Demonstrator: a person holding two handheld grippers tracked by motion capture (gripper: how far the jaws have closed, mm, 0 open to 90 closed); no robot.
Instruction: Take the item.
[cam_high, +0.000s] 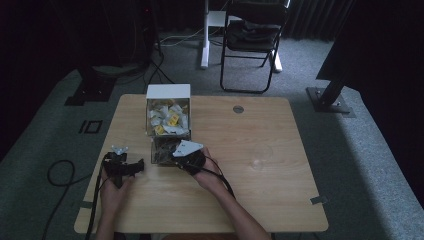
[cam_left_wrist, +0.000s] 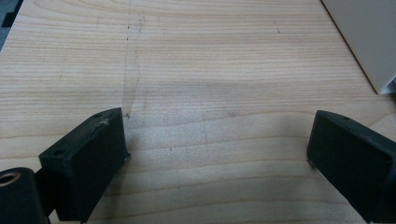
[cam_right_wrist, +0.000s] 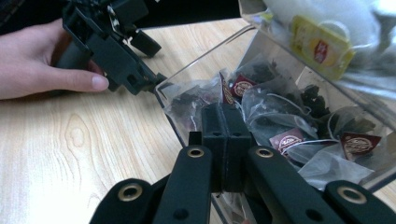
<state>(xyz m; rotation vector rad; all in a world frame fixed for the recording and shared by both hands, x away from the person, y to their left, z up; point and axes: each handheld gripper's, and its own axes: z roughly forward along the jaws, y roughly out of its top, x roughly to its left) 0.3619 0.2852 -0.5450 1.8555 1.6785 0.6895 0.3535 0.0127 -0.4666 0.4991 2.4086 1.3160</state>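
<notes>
Wooden bench (cam_high: 250, 190), dim room. Two clear boxes stand end to end left of centre: the far one (cam_high: 168, 117), at twelve o'clock from the near one, holds pale and yellow-tagged tea bags; the near clear box (cam_high: 165, 150) holds dark tea bags with maroon tags (cam_right_wrist: 280, 126).

Right gripper (cam_right_wrist: 223, 122) reaches over the near box's rim, its jaws pressed flat together among the dark bags. In the right gripper view the pads meet with no visible gap; I can't tell whether a thin bag edge or string is pinched between them, as nothing shows past the tips. In the high view the right gripper (cam_high: 187, 157) sits at the box's three o'clock side, hand low on the bench, likely to come in over the open top at a slant rather than from straight above.

Left gripper (cam_high: 121, 166) rests at nine o'clock of the near box, well clear of it. Left gripper view: jaws wide apart, bare wood (cam_left_wrist: 210, 107) between them, nothing held. It seems parked, hand (cam_right_wrist: 42, 60) steadying it while the right does the picking.

Judgement: a grab at a dark bag is under way; whether it caught one, a lift would tell.
</notes>
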